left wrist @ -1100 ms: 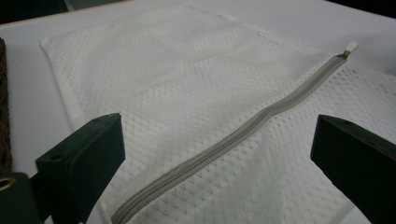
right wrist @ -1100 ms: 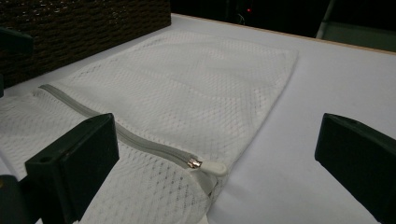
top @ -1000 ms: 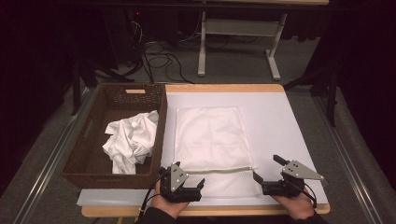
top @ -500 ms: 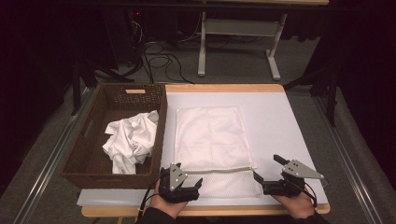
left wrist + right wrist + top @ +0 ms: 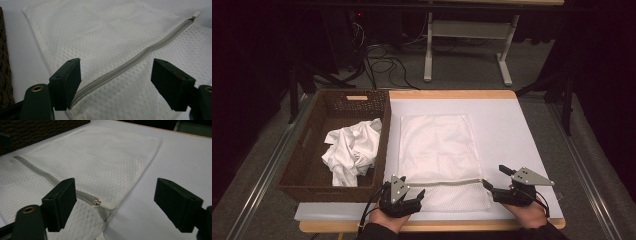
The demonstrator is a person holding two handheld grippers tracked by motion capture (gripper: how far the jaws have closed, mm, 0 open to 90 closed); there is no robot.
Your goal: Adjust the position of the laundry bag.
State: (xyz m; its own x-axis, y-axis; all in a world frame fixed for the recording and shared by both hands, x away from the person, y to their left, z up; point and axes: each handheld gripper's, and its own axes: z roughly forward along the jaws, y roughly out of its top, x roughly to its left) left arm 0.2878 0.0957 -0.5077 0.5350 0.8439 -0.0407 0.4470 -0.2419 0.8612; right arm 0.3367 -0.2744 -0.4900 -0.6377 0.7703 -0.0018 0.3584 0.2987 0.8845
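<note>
Evidently both claws were set for the zipper of the mesh laundry bag, which lay flat mid-desk, its zipped end toward the near edge. The left claw gaped wide at the zipper's closed end; the right claw, equally wide, straddled the pull tab, gripping nothing. That tab's metal slider was plain in the right gripper view; the high view added the wicker basket of crumpled white cloth along the left edge.

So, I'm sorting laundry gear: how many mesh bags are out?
1: a white zippered mesh laundry bag lies flat on the white table mat, right of the brown wicker basket. Others might hide under the basket's crumpled cloth.
</note>
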